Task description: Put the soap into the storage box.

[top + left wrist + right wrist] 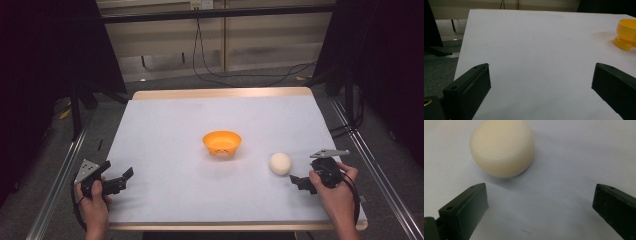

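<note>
We have the right hand-held gripper (302,182) held low over the white surface (175,130), jaws spread wide and holding nothing, pointed at the cream ball (280,163). The ball sits just beyond the jaw tips; in the right gripper view it (502,147) lies ahead and toward the left jaw, not yet between them. It rests to the right of the orange bowl (222,142) and nearer to us, apart from it.

We judge the ball light and fairly firm, with a smooth matte skin and a flattened face on top, so it may roll if nudged off centre. We would take it across its widest girth, one jaw on each side, and close gently so it does not squirt out forward.

The left hand-held gripper (118,181) waits well to the left of the bowl, jaws likewise apart and empty; its own view catches the bowl (627,33) at the far right edge.

The surface is a plain white sheet on a wooden-edged table. Beyond the bowl, cables (210,70) trail over a grey floor, with dark curtains on both sides.
</note>
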A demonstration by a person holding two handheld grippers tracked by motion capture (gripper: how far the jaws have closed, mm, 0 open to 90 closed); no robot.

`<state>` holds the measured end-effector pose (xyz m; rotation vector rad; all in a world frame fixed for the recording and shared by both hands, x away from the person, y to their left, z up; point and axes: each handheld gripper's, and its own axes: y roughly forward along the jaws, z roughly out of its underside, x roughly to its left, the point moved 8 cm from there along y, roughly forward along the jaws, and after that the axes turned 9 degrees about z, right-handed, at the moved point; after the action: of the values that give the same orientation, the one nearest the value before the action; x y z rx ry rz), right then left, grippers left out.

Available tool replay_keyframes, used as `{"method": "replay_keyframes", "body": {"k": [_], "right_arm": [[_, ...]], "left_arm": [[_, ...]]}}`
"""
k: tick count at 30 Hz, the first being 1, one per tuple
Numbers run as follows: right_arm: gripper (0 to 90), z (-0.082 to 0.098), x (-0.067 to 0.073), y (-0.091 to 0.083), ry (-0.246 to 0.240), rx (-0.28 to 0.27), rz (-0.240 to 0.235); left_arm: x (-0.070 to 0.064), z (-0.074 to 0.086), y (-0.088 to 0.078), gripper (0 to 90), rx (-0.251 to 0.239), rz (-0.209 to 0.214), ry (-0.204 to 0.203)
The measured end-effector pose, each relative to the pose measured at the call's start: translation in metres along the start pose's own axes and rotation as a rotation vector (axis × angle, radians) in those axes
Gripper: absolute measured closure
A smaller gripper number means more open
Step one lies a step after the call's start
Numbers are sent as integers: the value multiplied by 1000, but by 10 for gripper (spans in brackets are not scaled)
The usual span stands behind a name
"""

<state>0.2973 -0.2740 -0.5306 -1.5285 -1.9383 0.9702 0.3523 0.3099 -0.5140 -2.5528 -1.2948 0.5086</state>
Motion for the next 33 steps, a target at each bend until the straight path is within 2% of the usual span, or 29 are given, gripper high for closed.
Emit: {"method": "replay_keyframes", "body": {"k": [6,16,33], "right_arm": [[0,-7,7,3,10,22,-20],[0,-18,21,8,-9,54,-39],[0,-35,41,16,-21,65,-75]], "left_arm": [[0,0,0,20,2,1,2],[-2,1,1,20,10,2,3],[-1,1,2,20,16,4,10]]}}
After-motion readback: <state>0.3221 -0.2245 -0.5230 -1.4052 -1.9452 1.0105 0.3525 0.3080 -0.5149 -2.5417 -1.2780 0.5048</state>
